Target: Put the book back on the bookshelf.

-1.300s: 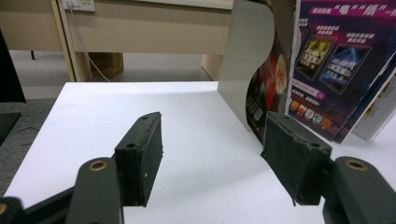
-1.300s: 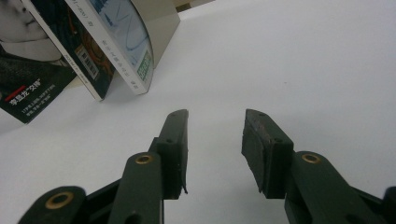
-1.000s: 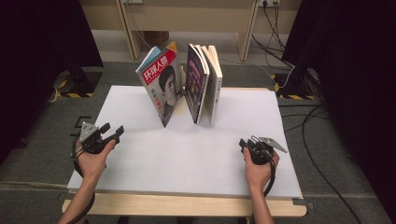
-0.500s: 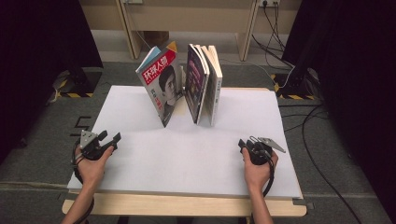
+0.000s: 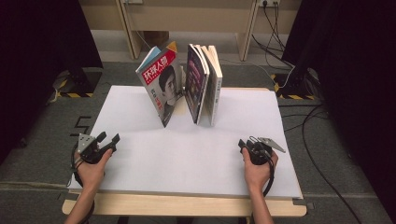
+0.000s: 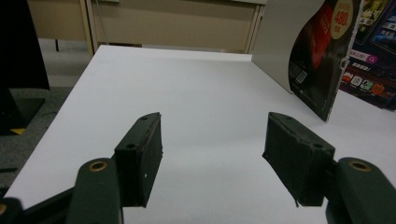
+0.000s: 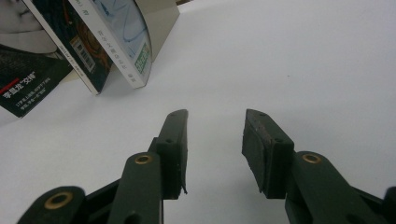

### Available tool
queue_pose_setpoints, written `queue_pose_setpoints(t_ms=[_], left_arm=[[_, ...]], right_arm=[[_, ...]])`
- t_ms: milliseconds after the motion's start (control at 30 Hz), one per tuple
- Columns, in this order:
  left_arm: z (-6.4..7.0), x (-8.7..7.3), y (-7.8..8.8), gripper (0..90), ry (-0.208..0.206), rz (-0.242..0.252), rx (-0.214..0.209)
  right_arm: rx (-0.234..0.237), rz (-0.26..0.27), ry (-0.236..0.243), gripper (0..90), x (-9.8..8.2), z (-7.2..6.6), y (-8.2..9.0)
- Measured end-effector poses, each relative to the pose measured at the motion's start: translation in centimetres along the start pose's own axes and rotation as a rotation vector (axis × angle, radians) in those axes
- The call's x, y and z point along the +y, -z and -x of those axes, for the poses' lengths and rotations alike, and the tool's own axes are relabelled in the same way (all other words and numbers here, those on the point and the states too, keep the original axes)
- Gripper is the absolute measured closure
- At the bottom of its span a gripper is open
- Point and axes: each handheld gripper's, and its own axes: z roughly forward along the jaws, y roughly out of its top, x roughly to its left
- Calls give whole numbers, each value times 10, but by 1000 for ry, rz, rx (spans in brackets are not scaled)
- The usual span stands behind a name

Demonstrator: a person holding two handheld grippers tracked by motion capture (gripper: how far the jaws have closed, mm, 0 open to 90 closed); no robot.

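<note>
Several books and magazines stand on edge at the back middle of the white table top point(image 5: 196, 154). The leftmost is a red-titled magazine point(image 5: 161, 86) leaning right; beside it stand a dark-covered book point(image 5: 196, 84) and a pale one point(image 5: 214, 84). My left gripper point(image 5: 108, 140) rests near the table's left edge, open, nothing between its jaws point(image 6: 212, 156). My right gripper point(image 5: 246, 145) sits at the front right, open and empty point(image 7: 215, 149). In the right gripper view the books' lower corners point(image 7: 112, 51) rise at upper left.
The table's front wooden edge point(image 5: 187, 205) runs below both hands. Dark curtains flank the table. Cables point(image 5: 299, 93) trail on the floor at right. A wooden frame point(image 5: 187, 18) stands behind the table.
The left hand and its gripper have sunk toward the table near the left edge. The right hand and the books have stayed where they were.
</note>
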Motion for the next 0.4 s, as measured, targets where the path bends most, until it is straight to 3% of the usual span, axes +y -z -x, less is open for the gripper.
queue_pose_setpoints(t_ms=[133, 400], left_arm=[[2, 0, -1, 373, -21, -12, 3], [-2, 0, -2, 379, 18, -13, -2]], right_arm=[[-7, 1, 19, 605, 0, 2, -1], [-26, -1, 20, 598, -3, 4, -3]])
